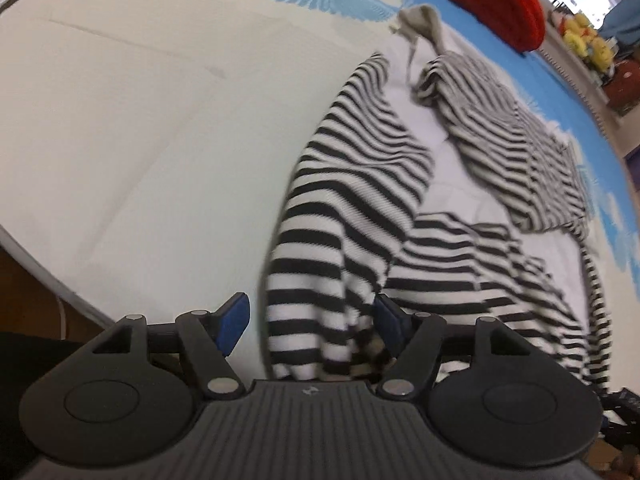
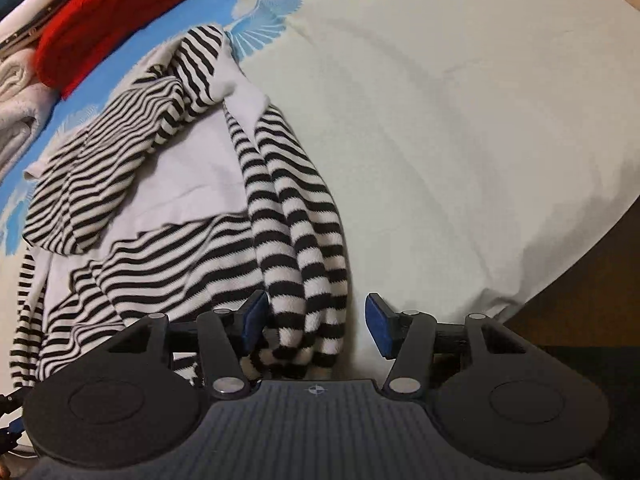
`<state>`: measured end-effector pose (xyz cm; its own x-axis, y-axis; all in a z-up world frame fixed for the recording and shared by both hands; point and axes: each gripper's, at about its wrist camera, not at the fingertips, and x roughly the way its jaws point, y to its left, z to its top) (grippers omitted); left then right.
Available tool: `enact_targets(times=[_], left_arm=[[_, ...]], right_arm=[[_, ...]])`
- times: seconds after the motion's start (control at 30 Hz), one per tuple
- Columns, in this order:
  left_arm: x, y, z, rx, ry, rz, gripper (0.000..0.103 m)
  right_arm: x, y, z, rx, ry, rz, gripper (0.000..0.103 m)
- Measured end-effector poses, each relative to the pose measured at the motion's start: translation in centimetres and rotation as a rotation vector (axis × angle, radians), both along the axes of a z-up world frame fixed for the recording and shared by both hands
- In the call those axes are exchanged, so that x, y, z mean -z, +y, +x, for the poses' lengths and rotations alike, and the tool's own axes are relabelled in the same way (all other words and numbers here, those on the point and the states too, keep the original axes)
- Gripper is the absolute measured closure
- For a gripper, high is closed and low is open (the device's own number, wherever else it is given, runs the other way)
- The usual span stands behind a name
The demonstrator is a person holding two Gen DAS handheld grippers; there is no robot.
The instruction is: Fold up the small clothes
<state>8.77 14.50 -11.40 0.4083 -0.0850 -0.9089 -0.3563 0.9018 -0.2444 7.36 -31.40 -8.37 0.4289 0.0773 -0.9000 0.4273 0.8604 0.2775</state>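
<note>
The left gripper (image 1: 313,326) stands spread, a fold of the striped garment (image 1: 360,208) lying between its blue pads without being pinched. The right gripper (image 2: 315,326) is likewise spread around a striped sleeve (image 2: 298,248), its right pad clear. The garment sprawls toward twelve o'clock on the pale bedsheet (image 2: 460,120); its near edges vanish beneath both gripper bodies.

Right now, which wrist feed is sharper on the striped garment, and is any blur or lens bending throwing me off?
Right wrist view: the striped garment is crisp, stripes clean between the open right gripper. Left wrist view: the garment is smeared near the left gripper, sharper further away. Both views: fisheye bends the bed sheet edges into curves; lighting is soft, with no glare.
</note>
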Motion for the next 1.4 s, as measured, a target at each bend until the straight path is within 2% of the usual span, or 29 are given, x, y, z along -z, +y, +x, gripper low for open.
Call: enact_targets(times=[0.1,0.13,0.17,0.2,0.23,0.3,0.33,0.37,0.47,0.57,0.7,0.73,0.77,1.1,1.27,1.4], left_arm=[[-0.1,-0.6,0.1,0.025,0.0,0.052,0.036],[-0.1,-0.8,0.1,0.036,-0.003,0.065,0.047],[-0.1,-1.1,0.2,0.049,-0.007,0.074,0.064],[-0.2,-1.3,0.2,0.061,-0.014,0.077,0.072],[-0.3,-1.3,0.1,0.06,-0.023,0.073,0.083],[-0.9,-1.5,-0.2,0.051,-0.047,0.082,0.091],[-1.3,-1.5,-0.3,0.05,-0.058,0.091,0.091],[-1.6,-1.4,-0.4,0.046,-0.068,0.091,0.091],[-1.8,-0.7,-0.4,0.021,-0.073,0.038,0.087],[-0.8,-0.3,-0.1,0.011,-0.033,0.001,0.077],[-0.4,-0.4,0.1,0.007,-0.018,0.004,0.073],[-0.4,-0.5,0.2,0.011,-0.019,0.005,0.073],[-0.4,-0.6,0.3,0.015,-0.019,0.007,0.073],[-0.1,-1.1,0.4,0.036,-0.012,0.033,0.073],[-0.1,-1.1,0.5,0.037,-0.012,0.034,0.073],[0.0,-1.1,0.4,0.037,-0.01,0.036,0.072]], right_arm=[[0.1,0.0,-0.3,0.003,0.004,0.0,0.048],[0.1,0.1,-0.3,-0.004,0.003,-0.007,0.048],[0.1,0.3,-0.3,-0.013,0.002,-0.017,0.048],[0.0,0.3,-0.5,-0.019,0.001,-0.023,0.049],[-0.1,0.4,-0.6,-0.023,-0.002,-0.027,0.055],[-0.1,0.5,-0.5,-0.03,-0.013,-0.012,0.079],[-0.4,0.5,-0.5,-0.028,-0.027,-0.003,0.093],[-0.8,0.5,-0.5,-0.023,-0.045,-0.011,0.097],[-1.7,0.2,-0.7,-0.001,-0.091,-0.017,0.098],[-1.2,0.0,-0.6,0.011,-0.061,-0.026,0.097],[0.2,0.2,-0.2,-0.002,0.003,-0.019,0.086],[0.3,0.4,-0.1,-0.009,0.009,-0.032,0.078],[0.3,0.5,-0.1,-0.016,0.013,-0.045,0.076],[0.3,0.8,-0.2,-0.037,0.015,-0.072,0.072],[0.1,0.7,-0.1,-0.024,0.011,-0.099,0.053],[0.1,0.6,0.0,-0.027,0.012,-0.104,0.052]])
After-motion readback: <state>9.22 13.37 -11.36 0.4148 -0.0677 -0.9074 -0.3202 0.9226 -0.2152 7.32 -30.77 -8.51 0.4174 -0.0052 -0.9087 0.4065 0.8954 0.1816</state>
